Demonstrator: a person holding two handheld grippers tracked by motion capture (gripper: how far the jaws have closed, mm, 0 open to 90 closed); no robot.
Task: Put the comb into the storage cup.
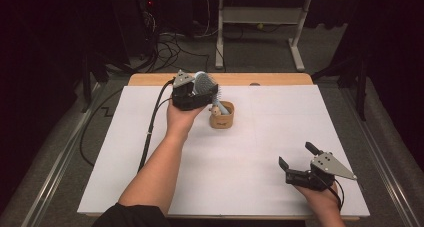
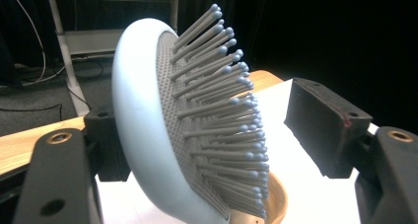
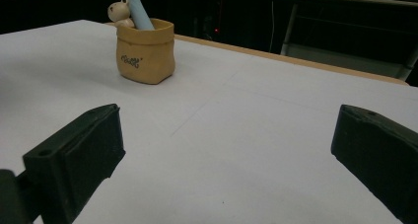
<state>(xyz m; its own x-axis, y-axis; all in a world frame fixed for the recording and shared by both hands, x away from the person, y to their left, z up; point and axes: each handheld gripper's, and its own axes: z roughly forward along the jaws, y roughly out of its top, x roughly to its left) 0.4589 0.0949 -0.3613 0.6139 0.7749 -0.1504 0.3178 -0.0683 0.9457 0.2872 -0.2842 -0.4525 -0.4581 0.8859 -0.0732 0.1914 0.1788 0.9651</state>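
Hairbrush (image 1: 205, 84) standing handle-down in the little tan pot (image 1: 222, 118), a bit past table (image 1: 300, 112) centre toward 11 o'clock. Left gripper (image 1: 200, 94) up around the brush head, jaws spread; back of the head right against one jaw, bristles short of the other. Gripping or not? Can't tell. Right gripper (image 1: 296, 159) down at 5 o'clock, wide open, holding nothing, well apart from the pot.
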